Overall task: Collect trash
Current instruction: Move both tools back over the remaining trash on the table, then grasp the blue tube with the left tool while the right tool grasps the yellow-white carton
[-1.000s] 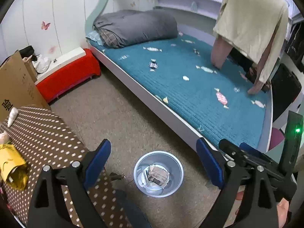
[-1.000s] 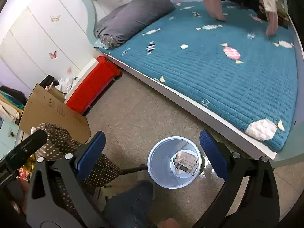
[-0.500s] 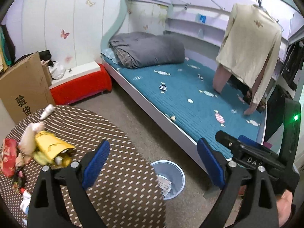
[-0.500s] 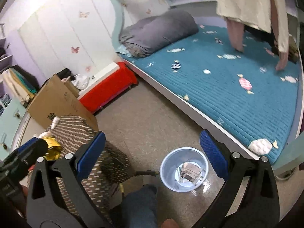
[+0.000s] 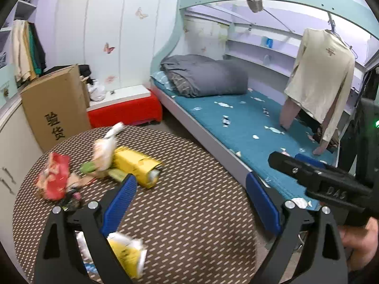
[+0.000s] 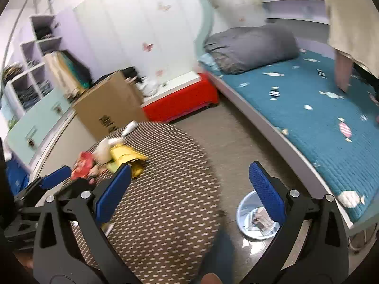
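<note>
Both grippers (image 5: 189, 194) (image 6: 189, 189) gape empty; bin (image 6: 246, 209) holds some scraps (partly hidden), wrappers (image 5: 135, 165) litter the table (image 5: 189, 224).

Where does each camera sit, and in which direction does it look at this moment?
Left wrist: on the left gripper, open, above the dotted table; looks over the yellow wrapper to the bed; the right gripper and a hand show.
Right wrist: on the right gripper, open, at the table's edge; looks over table and trash bin to the wardrobe; the left gripper shows.
Shared: table, wrappers, cardboard box, bed.
</note>
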The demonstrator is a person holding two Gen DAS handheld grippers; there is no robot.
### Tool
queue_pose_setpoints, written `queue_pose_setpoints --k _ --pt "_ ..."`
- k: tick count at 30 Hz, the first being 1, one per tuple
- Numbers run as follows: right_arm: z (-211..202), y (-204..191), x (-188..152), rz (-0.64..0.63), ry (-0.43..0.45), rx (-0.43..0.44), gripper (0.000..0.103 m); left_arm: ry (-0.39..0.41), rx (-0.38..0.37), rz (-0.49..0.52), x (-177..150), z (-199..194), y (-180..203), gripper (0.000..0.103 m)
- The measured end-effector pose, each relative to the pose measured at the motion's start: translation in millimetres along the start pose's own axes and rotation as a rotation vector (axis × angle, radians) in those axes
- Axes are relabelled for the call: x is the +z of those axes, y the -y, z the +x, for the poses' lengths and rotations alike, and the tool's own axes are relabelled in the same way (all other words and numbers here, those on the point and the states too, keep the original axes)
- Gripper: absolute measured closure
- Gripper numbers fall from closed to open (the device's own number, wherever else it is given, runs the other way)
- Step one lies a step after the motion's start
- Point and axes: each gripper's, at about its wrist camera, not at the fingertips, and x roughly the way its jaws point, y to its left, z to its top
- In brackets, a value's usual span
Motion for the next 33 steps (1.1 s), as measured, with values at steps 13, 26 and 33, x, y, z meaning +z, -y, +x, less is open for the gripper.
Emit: queue_pose_setpoints --k 13,26,33 --pt "46 -115 -48 -0.280 -0.187 0.228 0.006 -0.037 0.119 -0.110 -68 -44 -118 0.012" --pt "119 -158 -89 -0.389 -0.391 0.304 0.007 -0.171 0.135 0.066 -125 -40 -160 0.012" --pt "130 -166 -99 -0.424 -0.428 0.383 0.048 -0.222 0.048 0.308 -126 -13 -143 0.012"
